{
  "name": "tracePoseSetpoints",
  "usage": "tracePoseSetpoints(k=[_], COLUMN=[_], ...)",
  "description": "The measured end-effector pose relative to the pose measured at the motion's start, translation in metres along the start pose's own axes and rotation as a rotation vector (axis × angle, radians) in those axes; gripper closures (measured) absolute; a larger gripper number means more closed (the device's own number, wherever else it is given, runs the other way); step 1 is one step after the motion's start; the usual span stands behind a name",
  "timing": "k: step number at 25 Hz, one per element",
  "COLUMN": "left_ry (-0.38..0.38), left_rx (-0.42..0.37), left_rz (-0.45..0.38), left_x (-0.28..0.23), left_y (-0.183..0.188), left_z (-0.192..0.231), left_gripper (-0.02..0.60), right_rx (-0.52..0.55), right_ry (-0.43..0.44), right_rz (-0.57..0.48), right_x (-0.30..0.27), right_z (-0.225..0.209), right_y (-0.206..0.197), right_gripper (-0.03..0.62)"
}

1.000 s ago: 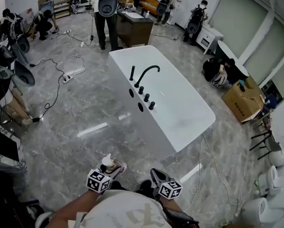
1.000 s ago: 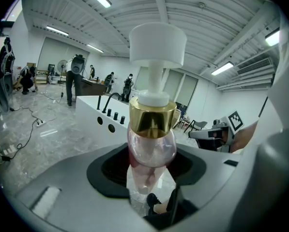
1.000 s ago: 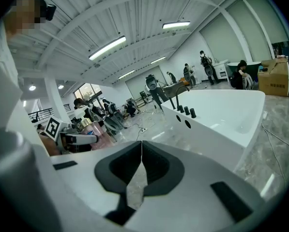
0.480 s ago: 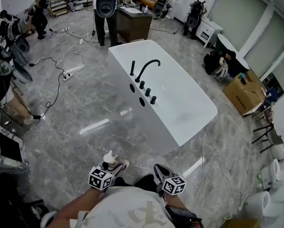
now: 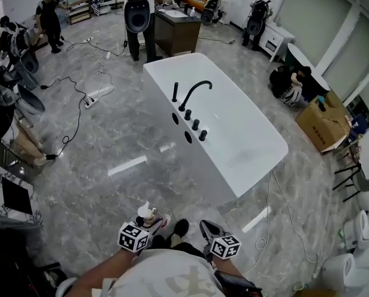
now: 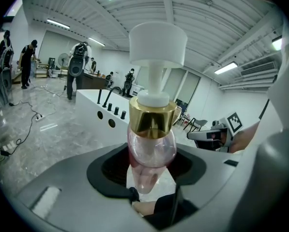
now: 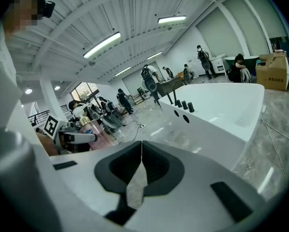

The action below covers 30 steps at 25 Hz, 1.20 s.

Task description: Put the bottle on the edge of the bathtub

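Little has changed for us: our left gripper [image 6: 151, 164] still clamps the pink pump bottle [image 6: 153, 120] upright, our right gripper [image 7: 141, 146] stays closed and empty, and the bathtub [image 5: 199, 166] remains well ahead, so placement is still far off.

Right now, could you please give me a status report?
Left gripper shut on bottle. Right gripper shut, empty. Bathtub ahead, bottle not yet there. Faucet occupies part of rim.

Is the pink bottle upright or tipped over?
Upright: the bottle stands with its top pointing up, its pink body gripped in the left claw.
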<state>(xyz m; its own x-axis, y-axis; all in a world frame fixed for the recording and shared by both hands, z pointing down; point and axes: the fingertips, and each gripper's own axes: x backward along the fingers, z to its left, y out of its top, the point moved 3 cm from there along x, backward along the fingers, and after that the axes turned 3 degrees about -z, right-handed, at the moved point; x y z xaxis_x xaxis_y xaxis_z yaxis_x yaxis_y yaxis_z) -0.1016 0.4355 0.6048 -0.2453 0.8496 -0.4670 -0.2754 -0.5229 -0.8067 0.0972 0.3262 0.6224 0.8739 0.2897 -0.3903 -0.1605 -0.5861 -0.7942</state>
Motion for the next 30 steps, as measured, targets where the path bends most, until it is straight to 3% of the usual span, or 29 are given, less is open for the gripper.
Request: tracePoseSetpoints(k=[10, 30], left_ry=[0.018, 0.003], left_rx=[-0.002, -0.058], left_rz=[0.012, 0.039], left_x=[-0.03, -0.135], left_y=[0.037, 0.124], left_z=[0.015, 0.01], left_gripper=[0.364, 0.364], right_rx=[-0.002, -0.049], right_ry=[0.061, 0.059], right_rz=[0.003, -0.048], right_x=[-0.048, -0.08], right_z=[-0.019, -0.112], right_y=[0.041, 0.113], right_gripper=[0.588, 0.588])
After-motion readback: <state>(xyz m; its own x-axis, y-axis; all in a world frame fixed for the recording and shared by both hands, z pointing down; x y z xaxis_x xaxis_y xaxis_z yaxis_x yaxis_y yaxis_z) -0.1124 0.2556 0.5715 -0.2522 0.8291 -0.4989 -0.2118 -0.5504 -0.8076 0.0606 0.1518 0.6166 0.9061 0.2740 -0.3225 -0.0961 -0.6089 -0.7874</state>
